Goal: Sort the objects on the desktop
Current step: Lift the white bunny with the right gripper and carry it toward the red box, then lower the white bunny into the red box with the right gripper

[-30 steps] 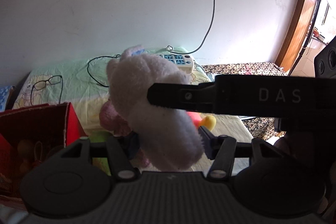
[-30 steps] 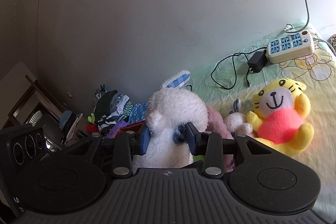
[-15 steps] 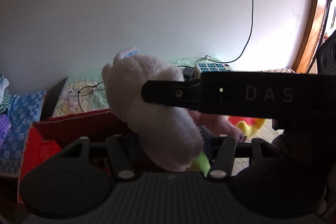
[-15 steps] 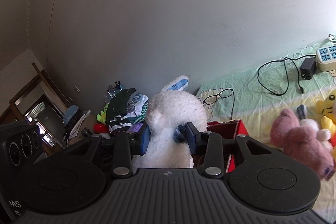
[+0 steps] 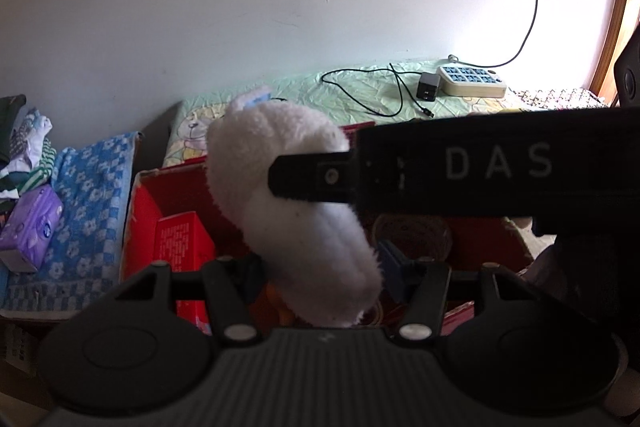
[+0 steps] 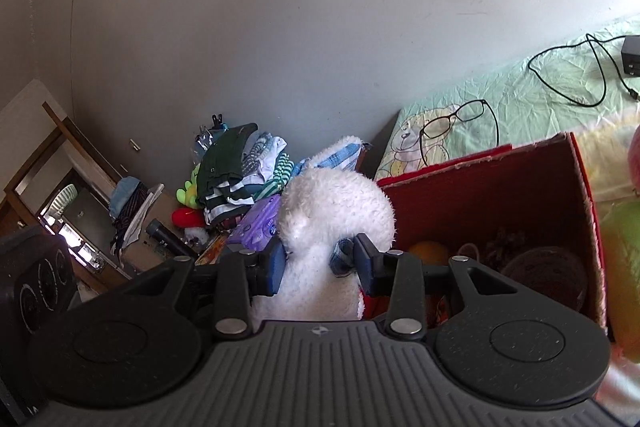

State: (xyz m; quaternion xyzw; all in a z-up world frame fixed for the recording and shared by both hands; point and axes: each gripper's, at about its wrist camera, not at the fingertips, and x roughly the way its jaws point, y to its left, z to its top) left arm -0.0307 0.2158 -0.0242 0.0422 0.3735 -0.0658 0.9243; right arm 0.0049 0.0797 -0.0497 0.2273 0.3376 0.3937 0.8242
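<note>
A white plush rabbit (image 6: 332,223) is held in my right gripper (image 6: 320,263), which is shut on its neck. It hangs over the left part of an open red cardboard box (image 6: 500,187). In the left wrist view the rabbit (image 5: 296,211) fills the space between the fingers of my left gripper (image 5: 320,271), which touches its lower body; the right gripper's black finger (image 5: 460,167) crosses in front. The red box (image 5: 148,211) lies below, with a red carton (image 5: 184,239) inside.
Glasses (image 6: 452,123) and a black cable with charger (image 5: 428,87) lie on the green sheet, beside a white power strip (image 5: 472,81). A blue checked cloth (image 5: 88,195), a purple tissue pack (image 5: 32,223) and piled clothes (image 6: 236,179) lie left of the box.
Both grippers have carried the rabbit leftward, away from the yellow and pink plush toys, to a spot over the red box. The grip on the rabbit has not changed.
</note>
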